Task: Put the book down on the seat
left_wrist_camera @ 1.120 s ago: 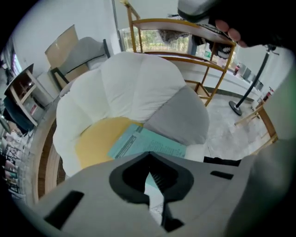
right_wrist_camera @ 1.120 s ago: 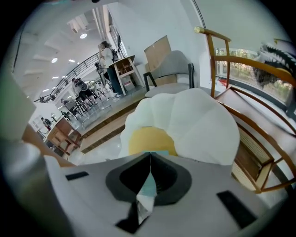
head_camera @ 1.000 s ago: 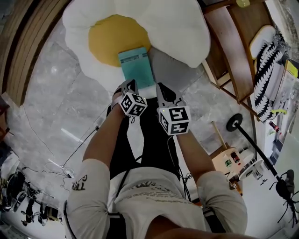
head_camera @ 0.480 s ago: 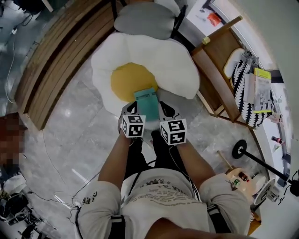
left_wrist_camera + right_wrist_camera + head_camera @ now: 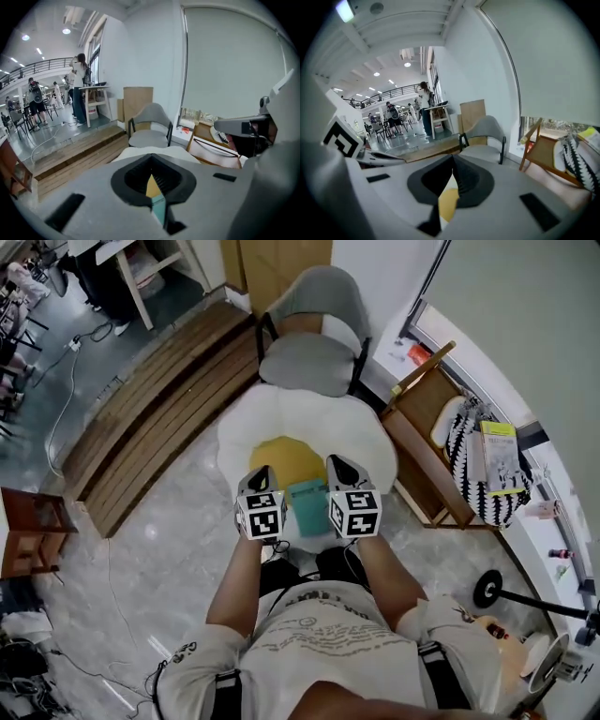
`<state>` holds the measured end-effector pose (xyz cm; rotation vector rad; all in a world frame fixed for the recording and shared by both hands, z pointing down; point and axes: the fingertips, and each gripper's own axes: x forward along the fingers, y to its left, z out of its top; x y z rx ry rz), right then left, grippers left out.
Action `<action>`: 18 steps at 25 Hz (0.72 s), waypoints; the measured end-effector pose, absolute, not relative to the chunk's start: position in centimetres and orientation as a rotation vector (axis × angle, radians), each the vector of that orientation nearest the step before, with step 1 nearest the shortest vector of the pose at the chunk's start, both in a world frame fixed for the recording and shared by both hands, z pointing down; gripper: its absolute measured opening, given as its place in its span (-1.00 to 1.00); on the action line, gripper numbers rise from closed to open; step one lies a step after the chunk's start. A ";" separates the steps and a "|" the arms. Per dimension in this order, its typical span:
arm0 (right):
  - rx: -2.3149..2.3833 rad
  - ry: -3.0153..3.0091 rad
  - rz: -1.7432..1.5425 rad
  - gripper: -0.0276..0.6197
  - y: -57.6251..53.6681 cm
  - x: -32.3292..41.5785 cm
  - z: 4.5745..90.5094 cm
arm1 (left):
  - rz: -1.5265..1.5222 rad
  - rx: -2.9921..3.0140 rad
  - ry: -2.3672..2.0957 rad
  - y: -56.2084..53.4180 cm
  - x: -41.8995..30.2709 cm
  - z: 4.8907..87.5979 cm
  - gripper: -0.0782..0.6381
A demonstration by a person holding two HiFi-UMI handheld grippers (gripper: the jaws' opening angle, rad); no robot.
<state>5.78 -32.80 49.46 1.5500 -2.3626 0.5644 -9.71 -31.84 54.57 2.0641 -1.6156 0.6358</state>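
Observation:
A teal book (image 5: 306, 503) lies flat on the yellow middle of a white fried-egg cushion (image 5: 366, 442) on the floor. It shows between my two grippers, which are raised well above it. My left gripper (image 5: 262, 474) is shut with nothing in it, and so is my right gripper (image 5: 337, 463). In the left gripper view the shut jaws (image 5: 151, 157) leave a slit through which the book (image 5: 159, 209) and the yellow patch show. The right gripper view has its jaws (image 5: 453, 158) closed, with only the yellow patch (image 5: 447, 204) below them. A grey chair (image 5: 309, 360) stands beyond the cushion.
A wooden stepped platform (image 5: 155, 418) runs along the left of the cushion. A wooden frame chair (image 5: 424, 460) and a black-and-white striped bag (image 5: 487, 479) stand at the right. A small wooden stool (image 5: 28, 532) is at the far left. People (image 5: 79, 89) stand far off.
The head view has pulled back and up, so the cushion and book look smaller and the grey chair has come into sight. Both grippers have lifted away from the book's near edge.

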 end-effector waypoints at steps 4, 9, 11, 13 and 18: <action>1.598 -2.444 0.433 -0.83 -34.1 5.2 43.1 | 0.579 2.083 -1.704 -32.7 -11.4 48.0 -0.72; 1.652 -2.526 0.313 -0.83 -35.5 5.0 36.4 | 0.469 2.139 -1.793 -34.1 -12.1 41.1 -0.72; 1.669 -2.555 0.286 -0.83 -36.1 5.0 34.0 | 0.430 2.166 -1.825 -34.8 -12.2 38.3 -0.72; 1.685 -2.579 0.256 -0.83 -36.5 5.1 31.9 | 0.394 2.194 -1.853 -35.3 -12.3 35.6 -0.72; 1.716 -2.633 0.174 -0.83 -37.9 4.8 27.0 | 0.309 2.254 -1.922 -36.5 -12.9 29.3 -0.72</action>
